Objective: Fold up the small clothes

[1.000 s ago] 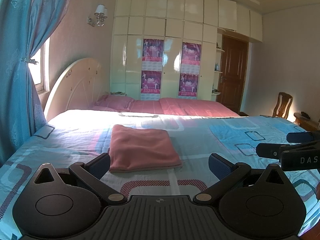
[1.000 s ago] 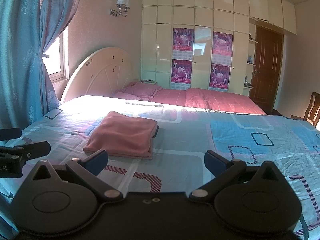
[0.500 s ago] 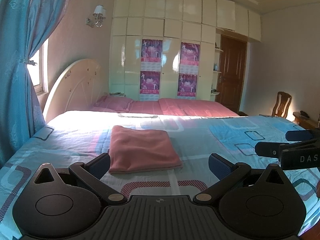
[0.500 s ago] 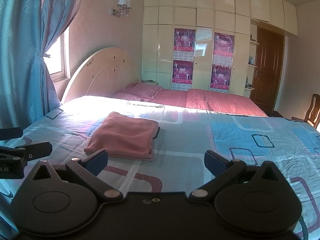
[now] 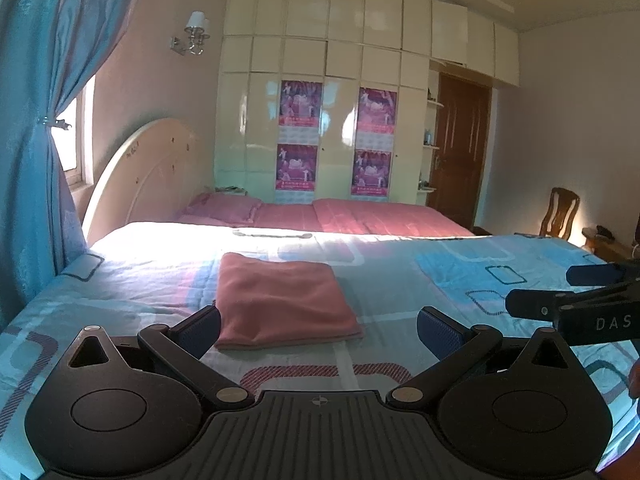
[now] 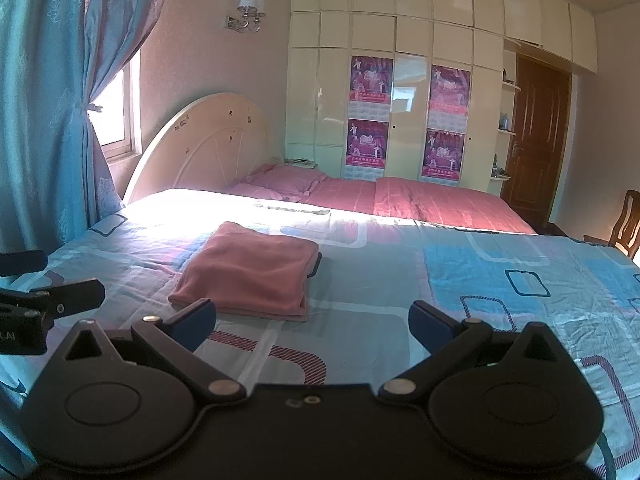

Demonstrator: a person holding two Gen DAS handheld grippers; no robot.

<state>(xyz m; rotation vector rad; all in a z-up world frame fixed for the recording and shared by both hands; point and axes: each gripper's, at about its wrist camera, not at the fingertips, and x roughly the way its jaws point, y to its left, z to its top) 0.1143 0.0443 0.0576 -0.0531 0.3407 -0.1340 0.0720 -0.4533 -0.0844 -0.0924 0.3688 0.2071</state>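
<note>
Neatly folded pink cloth (image 5: 280,304) on patterned bedspread (image 5: 400,276), left gripper (image 5: 318,330) and right gripper (image 6: 312,320) jaws wide apart, empty.

Home bedroom: my tools look out over a wide bed (image 5: 400,276) under a blue patterned sheet, with a cream arched headboard (image 5: 148,172) and pink pillows (image 6: 286,178) at its far side. Behind it I see a floor-to-ceiling cream wardrobe (image 5: 344,80) carrying four pink posters (image 6: 370,80), a brown wooden door (image 6: 534,136) beside it, and a twin-shade wall lamp (image 5: 194,32) on the pink wall. Blue curtain (image 6: 52,100) tied back at a sunlit window (image 6: 120,108) on my left; wooden chair (image 5: 560,212) by the right-hand wall.
</note>
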